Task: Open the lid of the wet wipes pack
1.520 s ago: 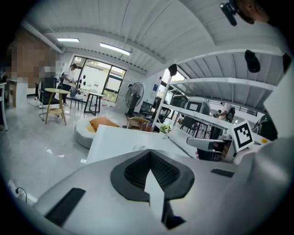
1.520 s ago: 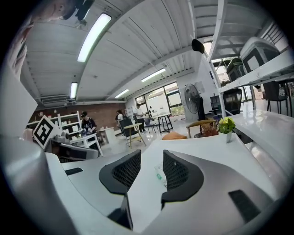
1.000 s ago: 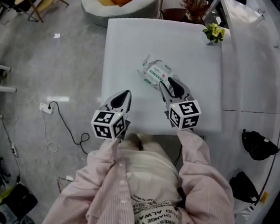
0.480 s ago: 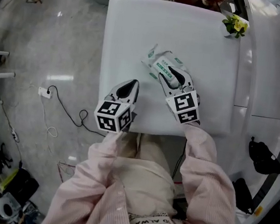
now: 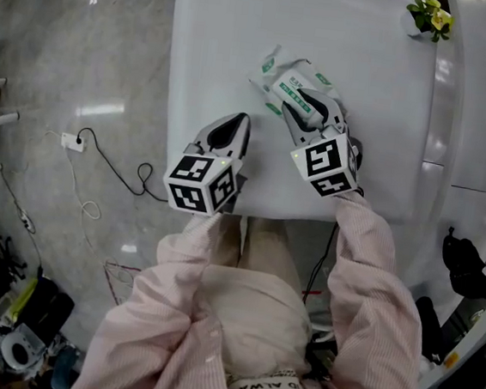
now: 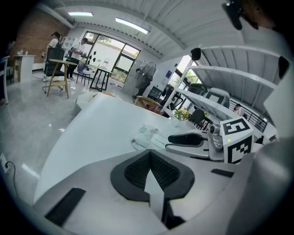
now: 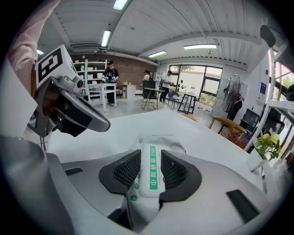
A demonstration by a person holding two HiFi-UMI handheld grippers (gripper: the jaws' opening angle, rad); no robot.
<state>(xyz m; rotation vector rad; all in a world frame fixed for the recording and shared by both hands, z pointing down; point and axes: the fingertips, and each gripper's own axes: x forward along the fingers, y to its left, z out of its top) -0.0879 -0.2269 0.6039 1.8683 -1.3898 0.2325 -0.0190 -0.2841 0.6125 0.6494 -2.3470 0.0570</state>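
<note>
The wet wipes pack [image 5: 291, 84], white with green print, lies on the white table [image 5: 225, 32]. My right gripper [image 5: 306, 108] reaches over its near end. In the right gripper view the pack [image 7: 158, 140] lies under the jaws, and its lid [image 7: 151, 176], with a green stripe, sits between the two pads of my right gripper [image 7: 150, 166], touching both. My left gripper [image 5: 235, 126] hovers to the left of the pack, shut and holding nothing [image 6: 150, 153]. From the left gripper view the pack [image 6: 148, 134] shows beyond the right gripper [image 6: 183, 139].
A small pot of yellow flowers [image 5: 430, 12] stands at the table's far right corner. The table's near edge is just under both grippers. A cable and power strip [image 5: 72, 141] lie on the floor at left. A black bag [image 5: 470, 256] sits at right.
My right gripper has moved forward from the pack's near end until its jaws sit over the lid. The left gripper has kept its place beside it.
</note>
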